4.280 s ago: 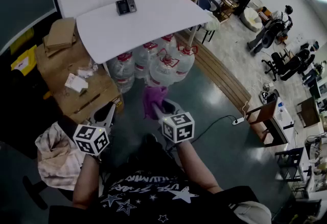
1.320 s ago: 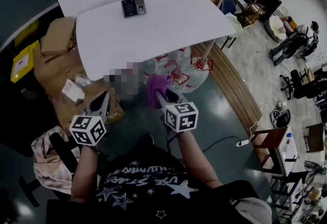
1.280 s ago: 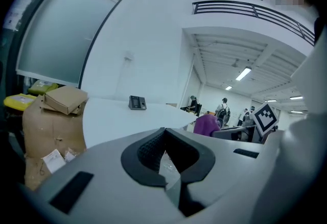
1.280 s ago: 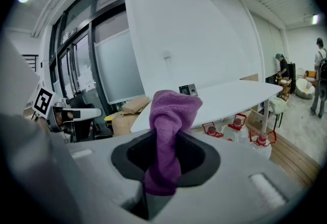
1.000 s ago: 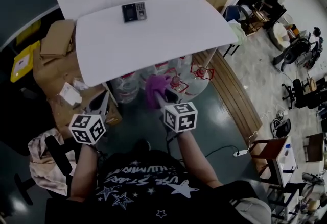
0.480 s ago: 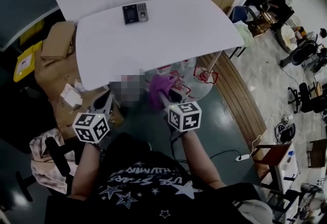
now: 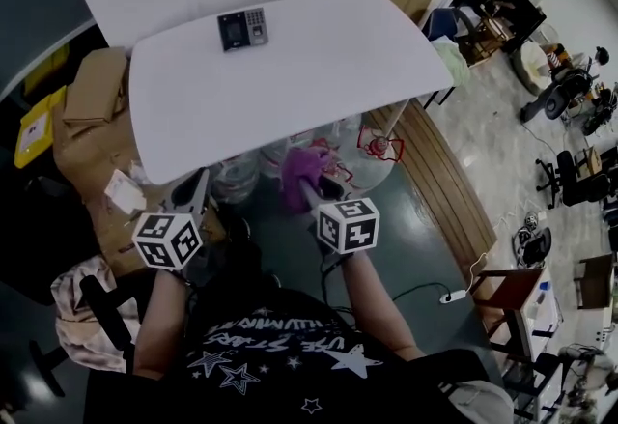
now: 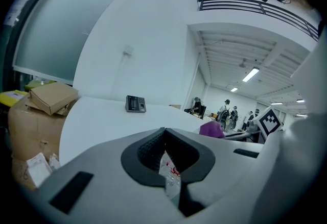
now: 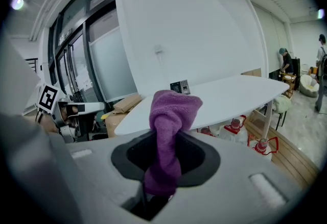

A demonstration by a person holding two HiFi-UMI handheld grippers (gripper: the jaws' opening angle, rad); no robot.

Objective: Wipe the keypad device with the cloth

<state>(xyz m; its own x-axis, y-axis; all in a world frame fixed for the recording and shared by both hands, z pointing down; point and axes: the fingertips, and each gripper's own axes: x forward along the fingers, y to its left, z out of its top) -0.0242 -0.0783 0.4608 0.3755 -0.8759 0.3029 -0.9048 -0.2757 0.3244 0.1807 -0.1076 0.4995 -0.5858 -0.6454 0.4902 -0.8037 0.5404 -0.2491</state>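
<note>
The dark keypad device (image 7: 241,28) lies near the far edge of the white table (image 7: 319,65); it also shows small in the left gripper view (image 8: 135,104) and the right gripper view (image 9: 180,86). My right gripper (image 7: 311,188) is shut on a purple cloth (image 7: 307,171), which stands up bunched between its jaws (image 9: 171,131). My left gripper (image 7: 197,188) is shut with nothing in it, its tips (image 8: 164,131) meeting. Both grippers hang over the floor in front of the table's near edge, well short of the keypad.
Several water bottles (image 7: 372,147) with red caps stand under the table. Cardboard boxes (image 7: 92,89) are stacked at its left. A chair draped with fabric (image 7: 77,301) is at my left. A power strip (image 7: 452,296) lies on the floor, and people sit far right (image 7: 570,84).
The table and keypad sit slightly nearer and further left in the head view. Both grippers keep their places before me, the cloth still in the right one.
</note>
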